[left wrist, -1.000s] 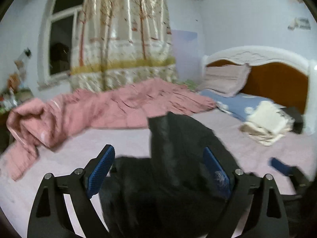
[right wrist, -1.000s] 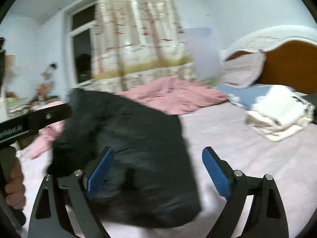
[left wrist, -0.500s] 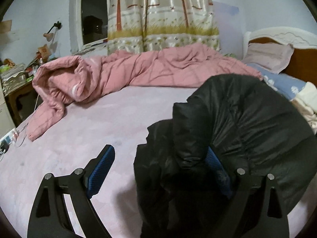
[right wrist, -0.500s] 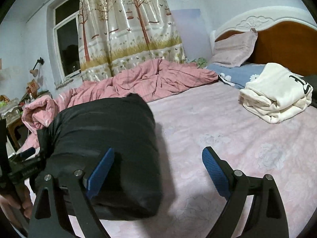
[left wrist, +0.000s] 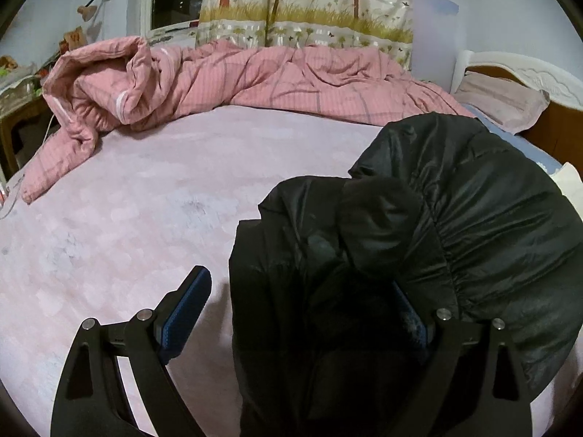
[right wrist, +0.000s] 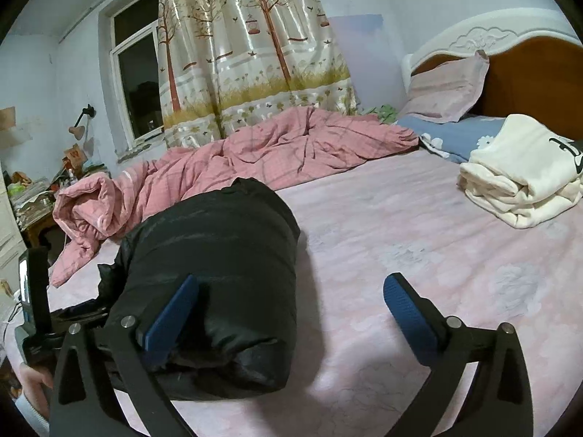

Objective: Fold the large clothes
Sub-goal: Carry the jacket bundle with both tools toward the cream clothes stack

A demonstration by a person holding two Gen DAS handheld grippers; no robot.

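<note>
Between the left gripper's (left wrist: 295, 313) jaws sits part of the black jacket (left wrist: 419, 240). The jaws stand wide; the left pad shows bare with bedsheet (left wrist: 145, 200) behind it, the right pad is half buried in dark fabric. Pads do not look pressed on the cloth, so no real pinch, though the right side is too dark to be sure.

Right gripper (right wrist: 291, 313): jaws spread, and they have just been opening. Nothing between them but sheet. Jacket (right wrist: 218, 255) lies as a puffy bundle against and behind its left pad, off to that side.

Jacket placement: folded into a thick roll on the sheet, ahead of both tools, nearer the left one. Loose flap and a bulging hump show in the left view. Pink quilt (left wrist: 218, 76) lies well beyond; cream clothes (right wrist: 517, 182) far right of the right tool.

Risks, as judged:
- Padding is springy. With neither tool holding it down, the roll may puff up and the top layer slide off, undoing the fold.
- Slick shell cloth. A shallow pinch at the edge could slip out once lifted.
- Left tool half under the fabric. Pulling it back may drag a layer along and skew the bundle.
- Right tool's left pad sits close against the bundle; a sideways sweep could shove it off square.
- Dark cloth hides seams and edges, so a grab may catch several layers at once.
</note>
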